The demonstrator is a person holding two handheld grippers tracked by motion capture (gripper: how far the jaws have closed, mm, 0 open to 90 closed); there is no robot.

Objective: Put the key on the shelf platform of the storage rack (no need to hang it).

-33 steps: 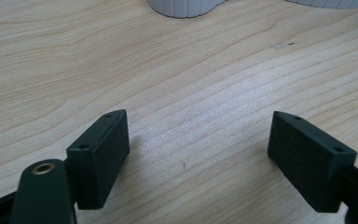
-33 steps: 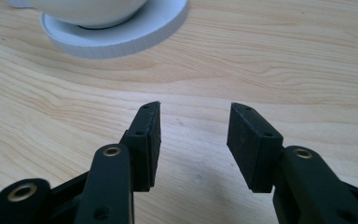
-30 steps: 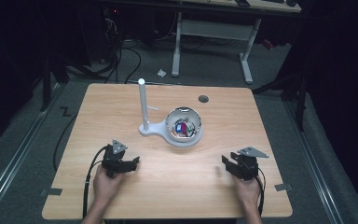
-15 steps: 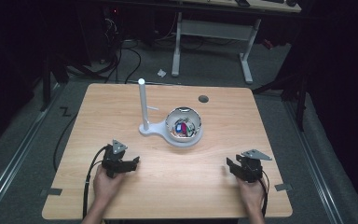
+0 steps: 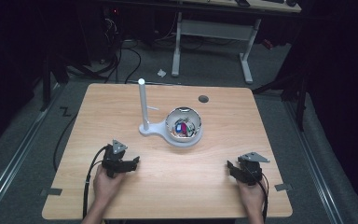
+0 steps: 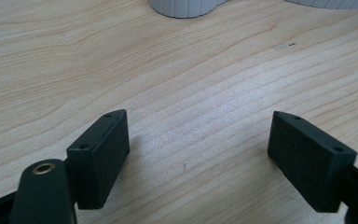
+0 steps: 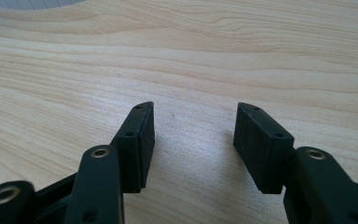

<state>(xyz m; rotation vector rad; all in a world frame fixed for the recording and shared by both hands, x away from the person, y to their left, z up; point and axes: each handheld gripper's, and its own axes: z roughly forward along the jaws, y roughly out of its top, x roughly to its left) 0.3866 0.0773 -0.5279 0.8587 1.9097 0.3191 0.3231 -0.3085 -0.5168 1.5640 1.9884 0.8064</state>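
Both grippers wait short of the bowl, empty

The right gripper (image 5: 237, 169) has just been opening, with only bare table (image 7: 261, 56) between its jaws; the left gripper (image 5: 131, 164) is spread wide too, holding nothing. The white bowl (image 5: 183, 132) of small items sits beyond both, beside its upright post (image 5: 142, 103); a reach looks ready to begin.

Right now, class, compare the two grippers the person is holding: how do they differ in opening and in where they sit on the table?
The left gripper has its fingers spread wider than the right gripper, whose jaws have just been opening. The left gripper sits nearer the white bowl with its upright post; the right gripper sits farther off, near the table's right edge. Both are empty, low over bare wood, each held by one hand.
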